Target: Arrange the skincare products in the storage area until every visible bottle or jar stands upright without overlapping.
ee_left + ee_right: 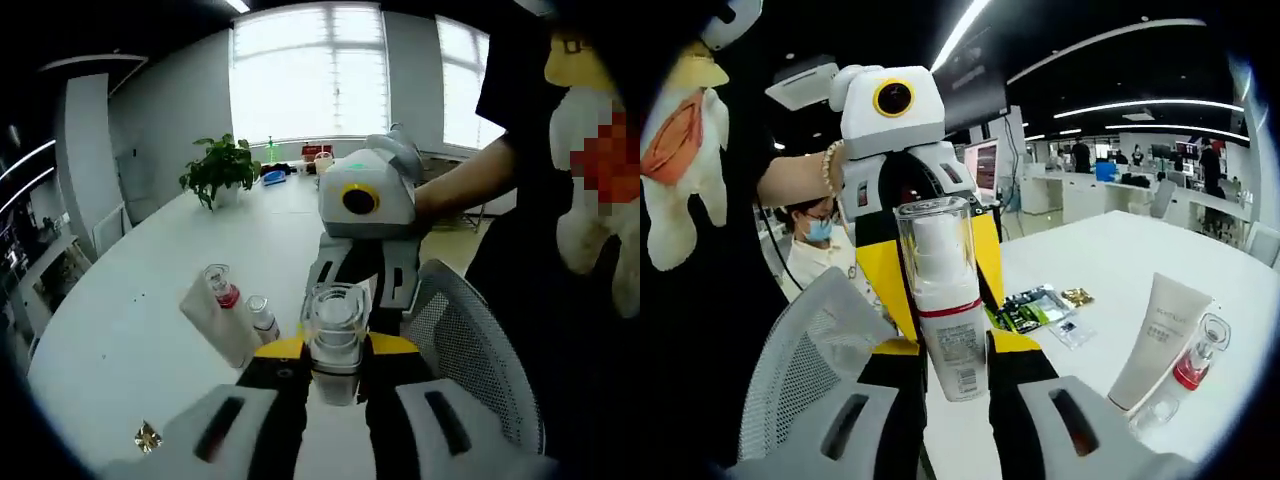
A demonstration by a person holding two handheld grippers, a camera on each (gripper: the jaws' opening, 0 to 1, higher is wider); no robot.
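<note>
A white bottle with a clear cap and a red band (945,300) hangs in the air between the two grippers, which face each other. My right gripper (955,352) is shut on its labelled lower body. In the left gripper view the bottle (335,335) sits between the yellow-edged jaws of my left gripper (335,355), which grips it too. The right gripper (366,285) closes in from the far side. On the white table (130,330) a white tube (215,322) leans beside a small red-necked bottle (222,290) and a small clear bottle (263,318).
A grey mesh chair back (470,345) stands right under the grippers. A potted plant (220,170) sits further along the table. Sachets (1035,305) and a gold wrapper (1077,296) lie near the tube (1160,340) and red-necked bottle (1200,362). A person (815,245) sits behind.
</note>
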